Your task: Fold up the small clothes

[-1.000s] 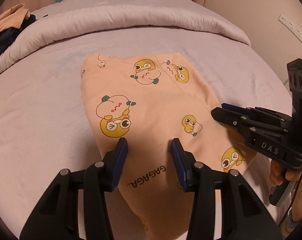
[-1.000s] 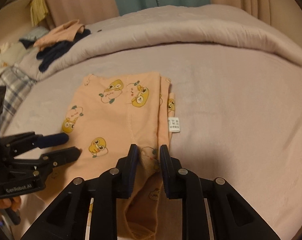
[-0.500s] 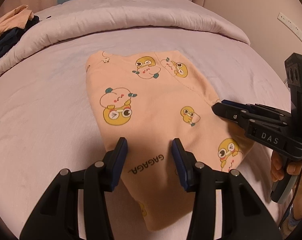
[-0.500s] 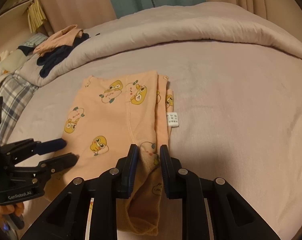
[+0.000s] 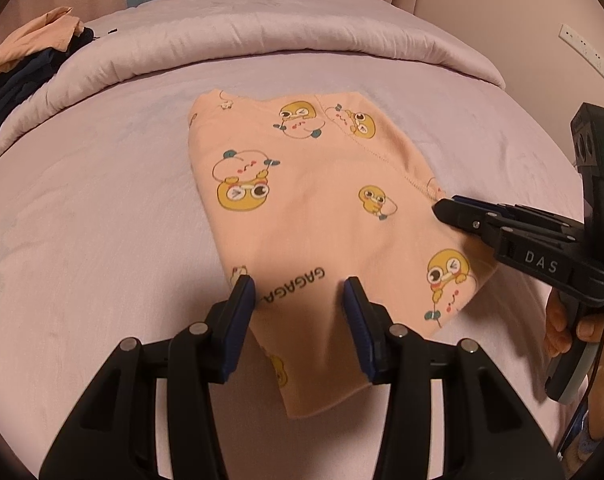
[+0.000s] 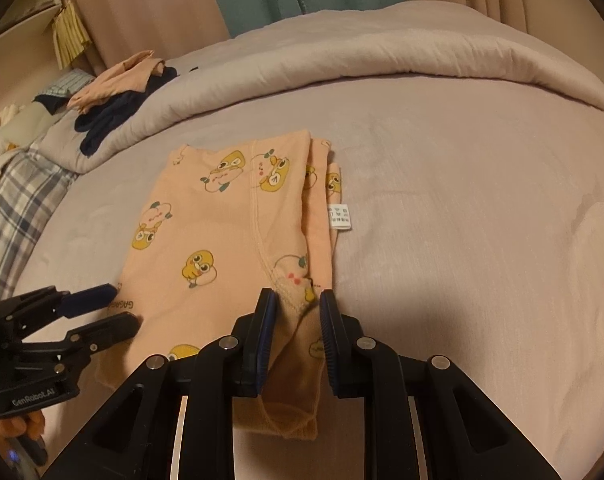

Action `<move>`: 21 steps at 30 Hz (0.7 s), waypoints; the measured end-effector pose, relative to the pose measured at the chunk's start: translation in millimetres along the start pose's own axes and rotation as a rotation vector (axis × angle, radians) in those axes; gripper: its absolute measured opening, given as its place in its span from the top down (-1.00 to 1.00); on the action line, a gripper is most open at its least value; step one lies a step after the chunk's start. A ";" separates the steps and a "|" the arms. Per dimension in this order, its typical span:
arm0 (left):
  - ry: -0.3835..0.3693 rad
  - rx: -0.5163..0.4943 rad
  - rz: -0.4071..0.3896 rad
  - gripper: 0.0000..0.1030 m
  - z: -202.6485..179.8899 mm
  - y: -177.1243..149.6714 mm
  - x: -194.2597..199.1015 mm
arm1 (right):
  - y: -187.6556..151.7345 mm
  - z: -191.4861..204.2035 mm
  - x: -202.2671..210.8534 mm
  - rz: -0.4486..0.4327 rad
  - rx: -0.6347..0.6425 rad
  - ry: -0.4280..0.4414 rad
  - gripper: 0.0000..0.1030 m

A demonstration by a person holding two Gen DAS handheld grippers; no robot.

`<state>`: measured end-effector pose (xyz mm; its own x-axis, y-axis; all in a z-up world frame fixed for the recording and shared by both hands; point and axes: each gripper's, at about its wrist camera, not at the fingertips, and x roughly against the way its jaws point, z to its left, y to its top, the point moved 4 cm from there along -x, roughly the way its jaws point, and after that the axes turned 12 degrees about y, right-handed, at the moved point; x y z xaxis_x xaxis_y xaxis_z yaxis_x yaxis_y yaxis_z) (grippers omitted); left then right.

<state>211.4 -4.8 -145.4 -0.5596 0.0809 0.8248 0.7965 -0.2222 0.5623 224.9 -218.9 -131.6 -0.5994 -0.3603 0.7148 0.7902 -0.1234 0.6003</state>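
Right wrist view, peach cartoon-print garment [image 6: 229, 240] folded, white label [image 6: 339, 217]

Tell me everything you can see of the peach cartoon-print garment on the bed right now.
The peach garment is soft knit printed with yellow chick-like characters and the word GAGAGA. It lies folded in layers on the lilac bedsheet, with a stitched seam across it and a white care label sticking out on one side. The right gripper pinches its bunched near edge, lifting that part. The left gripper straddles the other near corner, jaws apart, not visibly pressing it.
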 end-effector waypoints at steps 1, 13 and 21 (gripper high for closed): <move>0.000 0.002 0.004 0.12 1.1 -0.8 -0.2 | -0.4 0.1 0.5 0.001 -0.001 -0.001 0.60; -0.023 0.037 0.068 0.13 1.5 -15.9 -5.3 | -5.4 -1.0 4.1 0.016 0.002 -0.018 0.60; -0.029 0.048 0.078 0.12 1.2 -20.9 -4.9 | -7.5 -2.9 5.4 0.020 -0.003 -0.015 0.60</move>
<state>197.8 0.6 -161.2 -0.4894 0.0934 0.8671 0.8477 -0.1823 0.4981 216.1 -222.6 -133.3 -0.5854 -0.3485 0.7320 0.8023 -0.1191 0.5849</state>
